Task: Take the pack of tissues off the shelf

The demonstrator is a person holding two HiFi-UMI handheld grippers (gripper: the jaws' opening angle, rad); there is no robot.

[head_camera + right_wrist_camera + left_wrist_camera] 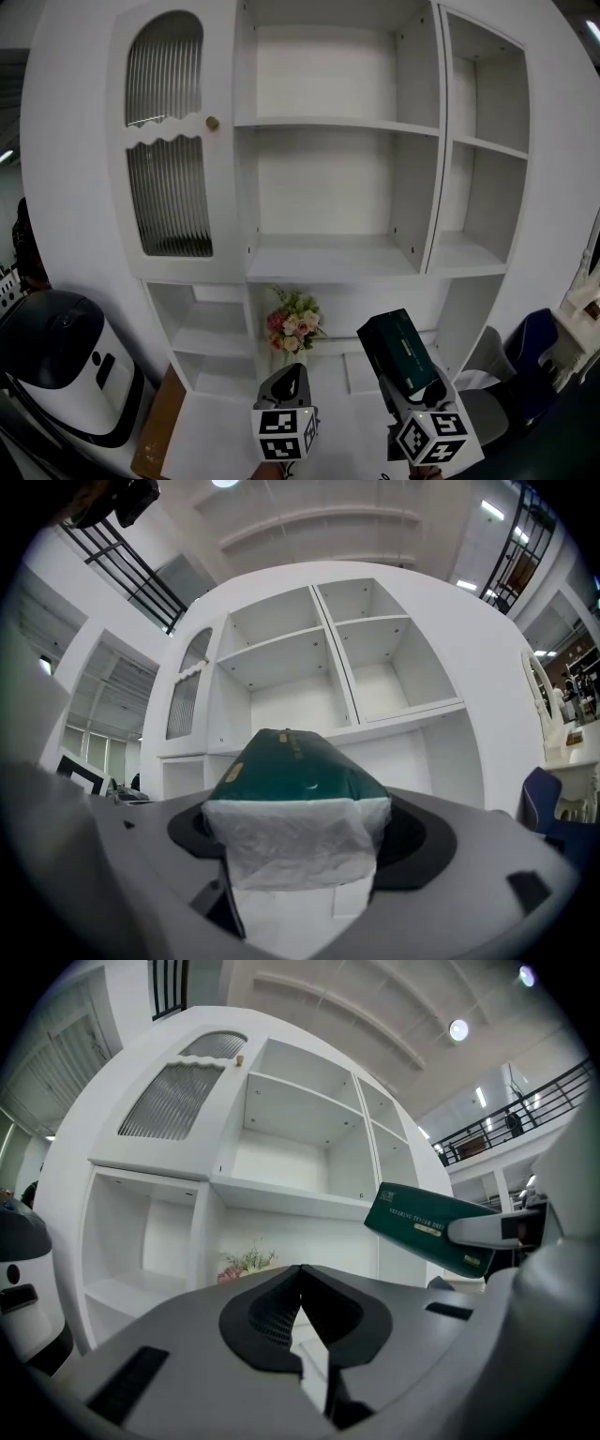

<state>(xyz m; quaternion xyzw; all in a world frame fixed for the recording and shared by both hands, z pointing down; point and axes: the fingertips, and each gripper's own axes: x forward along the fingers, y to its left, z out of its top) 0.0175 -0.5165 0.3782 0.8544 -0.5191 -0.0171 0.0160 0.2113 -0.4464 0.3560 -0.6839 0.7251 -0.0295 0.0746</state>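
Observation:
A dark green pack of tissues (398, 352) with a white end (292, 841) sits between the jaws of my right gripper (405, 386), which is shut on it and holds it in the air in front of the white shelf unit (333, 258). In the left gripper view the same pack (427, 1229) floats at the right, clear of the shelves. My left gripper (286, 384) hangs beside it at the lower middle, jaws shut with nothing between them (300, 1321).
A bunch of pink and white flowers (292, 330) stands in the lower middle shelf bay. A black and white appliance (66, 370) sits at the lower left. A ribbed glass cabinet door (169, 141) closes the upper left bay. A blue chair (530, 347) is at the right.

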